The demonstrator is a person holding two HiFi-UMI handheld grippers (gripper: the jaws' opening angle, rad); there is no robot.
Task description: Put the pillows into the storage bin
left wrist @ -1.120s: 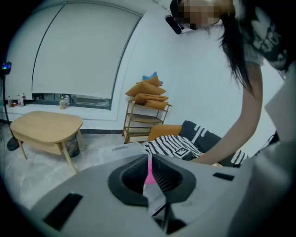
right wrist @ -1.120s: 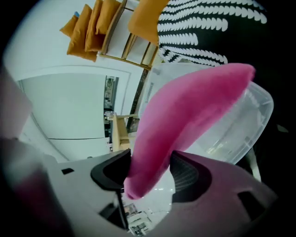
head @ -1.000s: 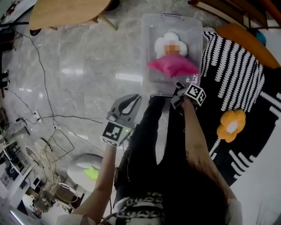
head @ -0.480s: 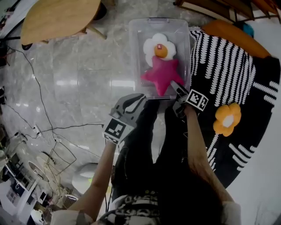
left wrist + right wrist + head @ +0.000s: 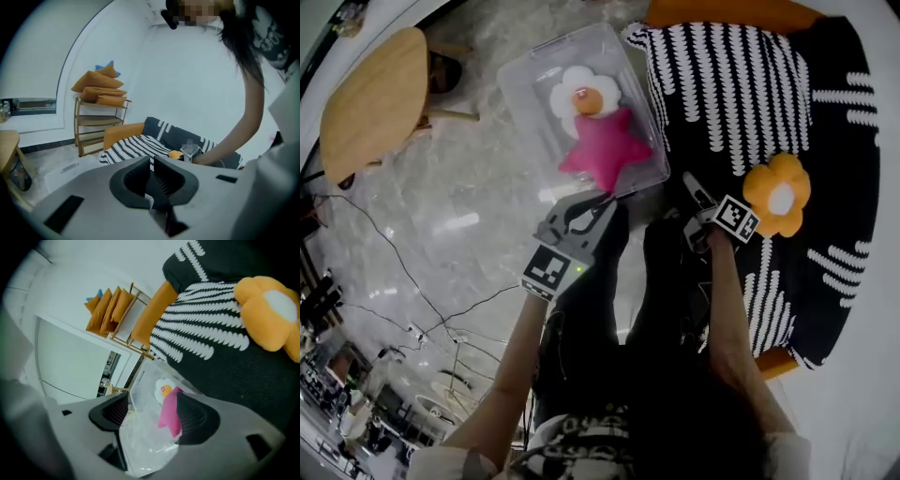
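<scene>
Clear plastic forms the storage bin, which sits on a pale marble floor in the upper middle of the head view. Two pillows already lie inside it: a white flower pillow with an orange centre, and a pink star pillow overlapping it on the side nearer the person. One pillow is still outside, an orange flower pillow lying at the right of the frame on a sofa draped in black with white stripes. The person stands at the bottom of the frame with both arms stretched forward. The left gripper hovers just at the bin's near edge, its jaws clenched together with nothing in them. The right gripper hangs between the bin and the orange flower pillow, apart from both. Its jaws have just been opening and stand wide and empty, with only the bin showing through the gap in its own view. The task looks about two thirds done. The likely trouble is the last pickup: the plush is soft and lobed, so a pinch on one petal alone could slip out on the way over. The bin is already crowded, so a third pillow may ride on the rim and tumble out. A knock could also slide the light bin across the smooth floor.
</scene>
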